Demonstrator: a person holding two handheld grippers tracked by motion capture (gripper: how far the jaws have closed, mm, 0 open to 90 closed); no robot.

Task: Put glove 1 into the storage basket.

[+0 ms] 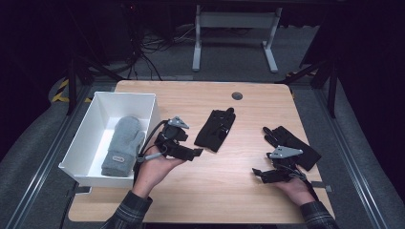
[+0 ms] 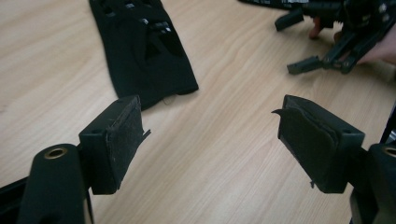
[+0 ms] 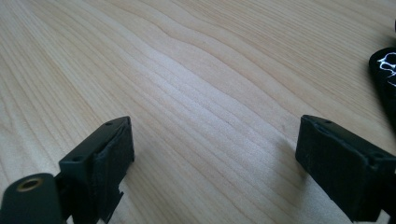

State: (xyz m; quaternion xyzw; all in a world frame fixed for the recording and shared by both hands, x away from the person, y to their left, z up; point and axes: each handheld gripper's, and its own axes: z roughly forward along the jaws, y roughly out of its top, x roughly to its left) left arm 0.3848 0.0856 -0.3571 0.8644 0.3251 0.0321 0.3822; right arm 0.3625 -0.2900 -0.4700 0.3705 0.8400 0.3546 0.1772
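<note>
A grey mitten [image 1: 122, 145] lies inside the white bin [image 1: 93, 113] at the table's left. One black glove [image 1: 216, 129] lies flat at mid-table, also seen as the black glove [image 2: 140, 46] ahead of my left gripper's jaws. A second black glove [image 1: 292, 144] lies at the right, just beyond my right gripper. My left gripper [image 1: 195, 152] is open and empty, held just right of the bin and short of the middle glove. My right gripper [image 1: 256, 173] is open and empty over bare wood, pointing left. The right gripper [image 2: 306, 44] also appears far off in the left gripper view.
The wooden table [image 1: 239, 191] has bare room along its front and between the two gloves. A round cable grommet [image 1: 237, 96] sits near the back edge. Beyond the table stand a white desk frame [image 1: 234, 28] and loose cables on the floor.
</note>
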